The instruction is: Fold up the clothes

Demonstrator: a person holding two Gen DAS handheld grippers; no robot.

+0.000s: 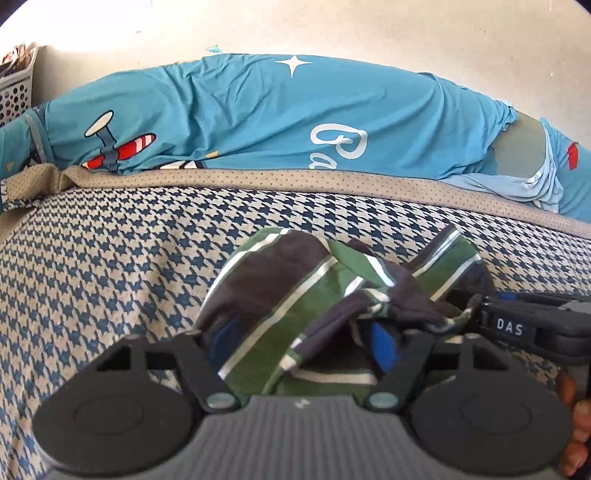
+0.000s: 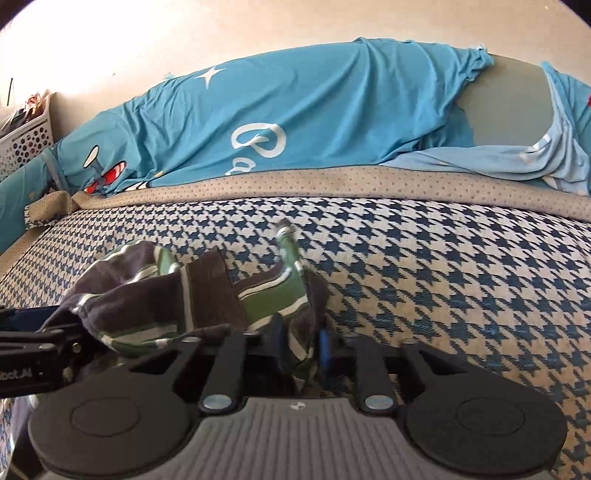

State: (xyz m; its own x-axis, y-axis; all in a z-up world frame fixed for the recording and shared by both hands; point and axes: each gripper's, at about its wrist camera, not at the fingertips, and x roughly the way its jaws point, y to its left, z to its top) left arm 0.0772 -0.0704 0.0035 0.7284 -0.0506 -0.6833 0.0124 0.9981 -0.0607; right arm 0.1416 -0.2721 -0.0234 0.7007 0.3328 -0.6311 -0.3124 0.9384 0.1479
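Free room and obstacles, as I saw them from both wrist cameras. Open houndstooth cover (image 2: 461, 280) lay clear to the right of the striped garment (image 2: 192, 299), and more of it to the left in the left wrist view; I could have passed a gripper over either stretch. The bunched garment filled the middle. Behind, the blue printed bedding (image 1: 258, 122) rose as a long ridge against the wall (image 1: 332, 26), closing the far side. A perforated basket (image 2: 26, 140) blocked the far left corner. The left gripper (image 2: 40, 354) crowded my right one's left flank.
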